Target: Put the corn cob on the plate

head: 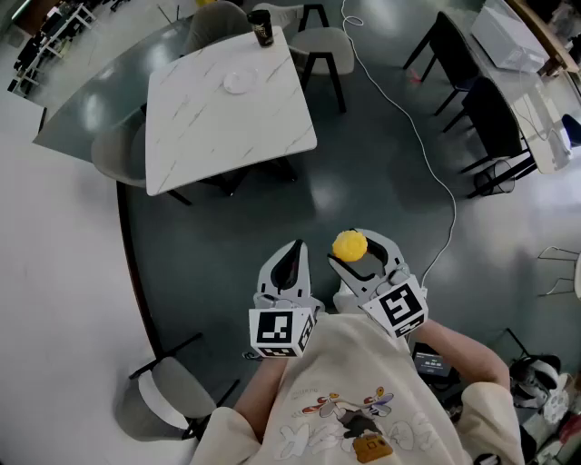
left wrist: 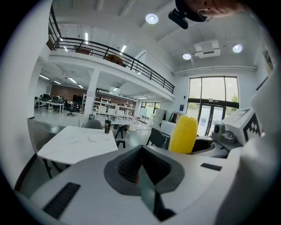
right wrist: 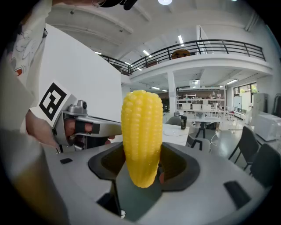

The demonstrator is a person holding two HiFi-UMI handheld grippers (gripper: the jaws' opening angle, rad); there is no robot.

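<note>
Yellow corn cob (right wrist: 141, 136) clamped upright by right gripper (right wrist: 141, 172).

Corn cob (head: 349, 245): yellow, upright, gripped in right gripper (head: 360, 252), lower centre.
Plate (head: 241, 82): small, white, on table (head: 200, 136), upper left.

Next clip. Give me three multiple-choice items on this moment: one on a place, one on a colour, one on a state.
1. Where is the plate?
A) on the white table
B) on the floor
C) on a chair

2. What colour is the corn cob?
A) green
B) yellow
C) white

3. How is the left gripper?
A) shut on the cob
B) wide open
C) shut, empty

Answers:
1 A: it lies on the tabletop, near the dark cup.
2 B: yellow kernels show where the right gripper clamps it upright.
3 C: its jaws meet with nothing between them.
</note>
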